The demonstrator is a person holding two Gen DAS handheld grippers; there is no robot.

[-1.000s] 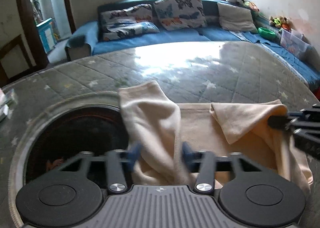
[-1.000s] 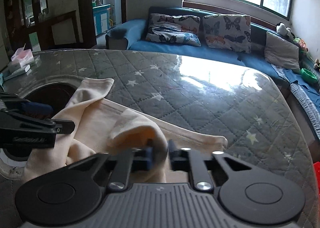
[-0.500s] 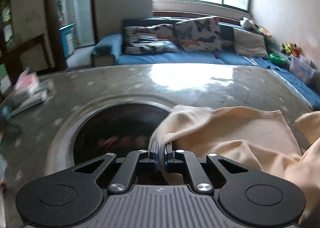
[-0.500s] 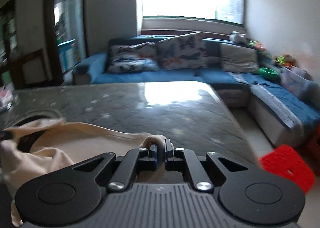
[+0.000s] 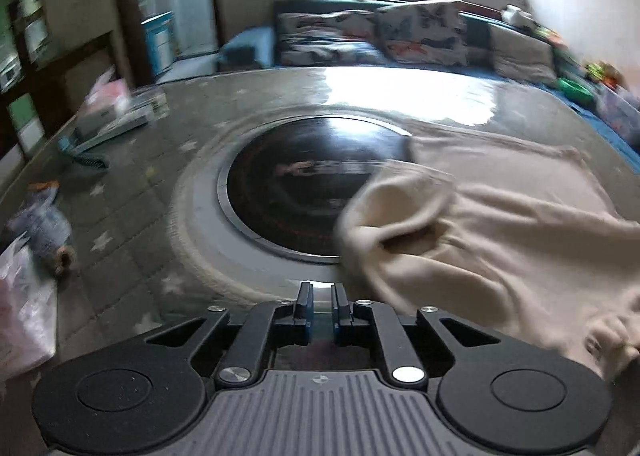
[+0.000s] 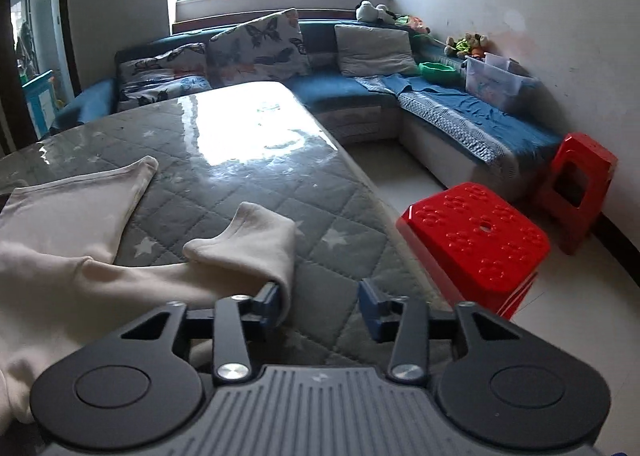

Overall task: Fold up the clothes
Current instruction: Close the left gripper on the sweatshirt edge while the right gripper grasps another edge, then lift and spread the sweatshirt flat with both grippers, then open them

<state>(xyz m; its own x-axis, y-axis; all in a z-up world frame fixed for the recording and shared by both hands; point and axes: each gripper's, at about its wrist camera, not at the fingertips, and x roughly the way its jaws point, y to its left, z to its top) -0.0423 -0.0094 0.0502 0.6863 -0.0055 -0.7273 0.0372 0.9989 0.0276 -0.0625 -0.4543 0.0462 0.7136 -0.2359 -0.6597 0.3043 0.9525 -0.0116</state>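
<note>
room: living room, blue corner sofa (image 6: 344, 91) with butterfly cushions, window behind, red plastic stools (image 6: 476, 244) on the floor at right
surface: desk (image 6: 256, 159) under a grey quilted star-print cover with a glossy clear sheet on top; round black inset cooktop (image 5: 304, 195) in the middle
garment: cream knit top (image 5: 500, 223), soft, thick, lightly fuzzy; lies rumpled on the right part of the desk, one sleeve cuff overlapping the cooktop edge
right sleeve: cuff (image 6: 256, 244) lies flat-ish toward the desk's right edge, ribbed hem, folded over on itself
left hand-held gripper (image 5: 320, 306): jaws nearly together, small gap, nothing between them; cloth lies just to its right, not gripped
right hand-held gripper (image 6: 318, 302): jaws wide apart; cuff touches the left blue pad, not pinched
clutter: tissue pack and boxes (image 5: 120, 107), blue comb, plastic bag on the desk's left side; blurred
risk 1: glossy sheet looks slippery, so the knit may slide rather than hold a crease
risk 2: sleeve on the cooktop rim could drag or bunch when pulled
risk 3: right cuff near desk edge, could slip off if nudged
risk 4: thick knit, a shallow pinch may grab one layer only
</note>
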